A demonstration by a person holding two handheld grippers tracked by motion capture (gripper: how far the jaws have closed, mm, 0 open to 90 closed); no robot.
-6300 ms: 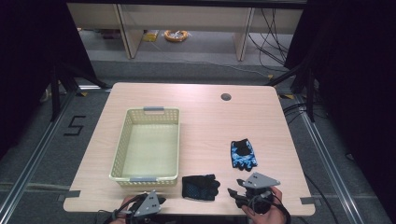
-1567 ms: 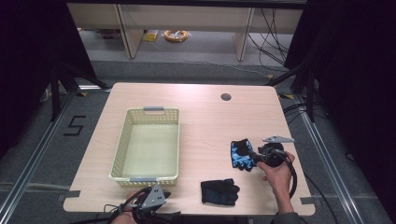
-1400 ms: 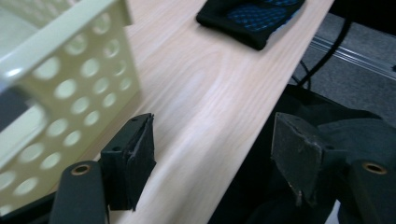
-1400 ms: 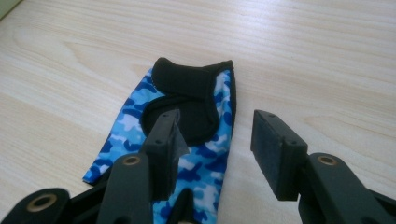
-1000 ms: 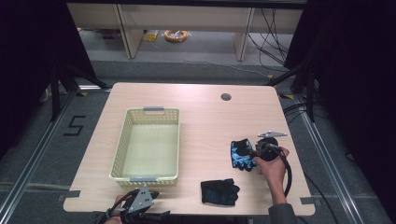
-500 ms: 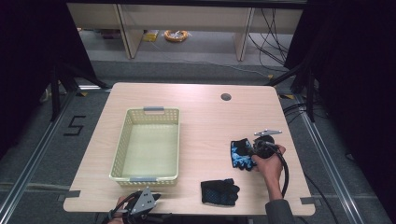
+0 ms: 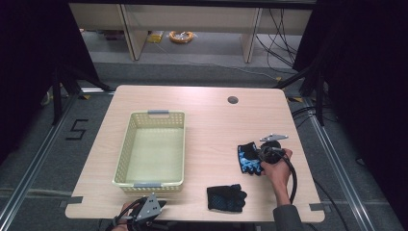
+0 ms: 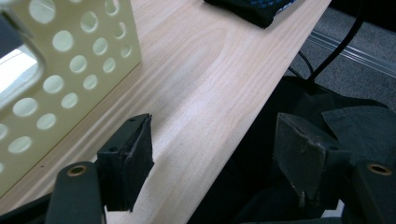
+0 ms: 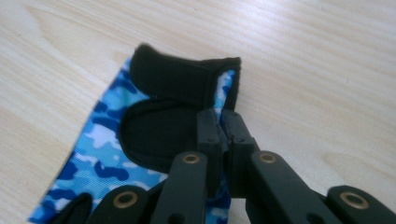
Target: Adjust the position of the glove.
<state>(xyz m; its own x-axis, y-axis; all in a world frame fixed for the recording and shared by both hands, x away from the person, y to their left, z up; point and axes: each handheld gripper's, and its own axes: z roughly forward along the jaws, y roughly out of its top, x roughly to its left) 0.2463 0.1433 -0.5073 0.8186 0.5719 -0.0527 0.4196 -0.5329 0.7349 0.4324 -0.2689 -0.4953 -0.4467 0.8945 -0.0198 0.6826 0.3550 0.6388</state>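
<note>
A blue camouflage glove [image 7: 247, 159] with a black cuff lies on the right side of the wooden table [image 7: 211, 120]. My right gripper [image 7: 262, 155] is at its right edge. In the right gripper view the jaws are pressed together on the edge of the blue glove [image 9: 105, 154] beside the cuff, so my right gripper [image 9: 220, 125] is shut on it. A black glove [image 7: 225, 197] lies flat near the front edge. My left gripper [image 7: 144, 211] hangs at the table's front edge just below the basket, and in its own view my left gripper [image 8: 217, 156] is open with nothing between the jaws.
A cream perforated basket [image 7: 124, 159] stands left of centre, and its wall [image 8: 70, 60] is close to my left gripper. A round cable hole [image 7: 233, 100] sits at the back right. The black glove [image 8: 257, 7] is farther along the front edge.
My right gripper came up from the front edge to the blue glove and shut on its edge. The black glove now lies farther right than at first. The left gripper shifted slightly.
</note>
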